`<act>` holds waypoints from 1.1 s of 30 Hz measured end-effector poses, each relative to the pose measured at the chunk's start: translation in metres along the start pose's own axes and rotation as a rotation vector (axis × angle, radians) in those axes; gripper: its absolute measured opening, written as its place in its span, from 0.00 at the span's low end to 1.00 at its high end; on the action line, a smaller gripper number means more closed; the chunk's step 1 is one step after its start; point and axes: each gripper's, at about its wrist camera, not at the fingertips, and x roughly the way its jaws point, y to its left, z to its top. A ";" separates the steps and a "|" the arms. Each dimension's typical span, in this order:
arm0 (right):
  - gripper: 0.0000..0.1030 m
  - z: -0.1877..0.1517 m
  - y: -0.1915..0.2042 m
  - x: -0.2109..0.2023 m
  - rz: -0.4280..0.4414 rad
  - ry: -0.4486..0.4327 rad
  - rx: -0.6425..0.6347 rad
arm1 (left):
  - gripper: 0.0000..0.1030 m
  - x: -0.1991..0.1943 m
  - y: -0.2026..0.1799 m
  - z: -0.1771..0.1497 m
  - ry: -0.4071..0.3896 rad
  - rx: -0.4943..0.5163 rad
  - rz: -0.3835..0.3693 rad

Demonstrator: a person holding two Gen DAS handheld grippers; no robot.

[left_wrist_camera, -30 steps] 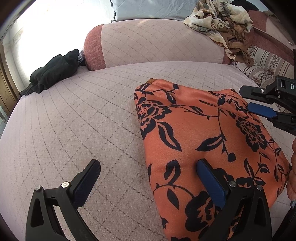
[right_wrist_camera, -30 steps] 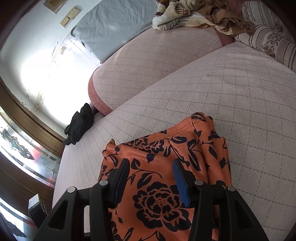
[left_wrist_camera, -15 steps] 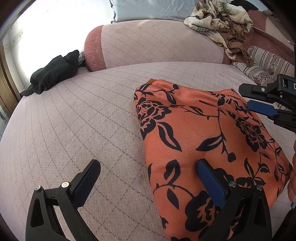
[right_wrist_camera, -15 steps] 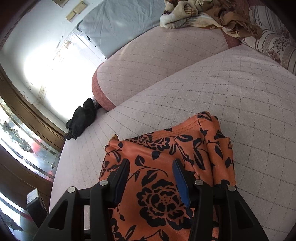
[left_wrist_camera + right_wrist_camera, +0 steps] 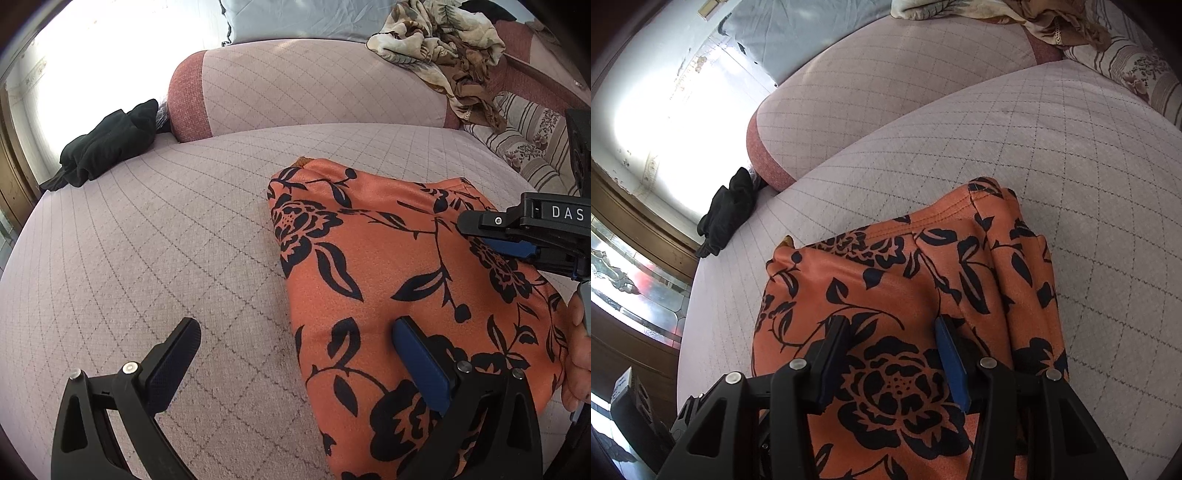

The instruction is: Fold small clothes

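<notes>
Left gripper (image 5: 295,354) is spread wide, straddling the near left edge of the orange floral cloth (image 5: 388,266), not pinching anything. Right gripper (image 5: 892,354) sits half-open over the cloth's near right part, nothing grabbed either. Cloth lies folded on the quilted sofa (image 5: 147,229). Black garment (image 5: 110,147) far left, crumpled pile (image 5: 443,40) far right.

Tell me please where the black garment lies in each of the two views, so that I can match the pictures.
Left wrist view: the black garment lies at the upper left, on the sofa seat beside the reddish end of the cushion.
Right wrist view: the black garment lies at the middle left, below that same cushion end.
Shared landmark: the orange floral garment.
</notes>
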 end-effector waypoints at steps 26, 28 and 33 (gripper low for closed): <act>0.51 -0.002 -0.001 0.000 0.014 -0.015 0.008 | 1.00 0.003 0.006 -0.001 0.001 -0.008 -0.026; 0.52 -0.001 -0.001 0.000 0.014 -0.015 0.004 | 1.00 0.003 0.007 0.000 0.006 -0.008 -0.032; 0.52 0.003 -0.005 -0.004 0.050 0.003 0.015 | 1.00 0.000 0.017 0.009 0.029 -0.021 -0.086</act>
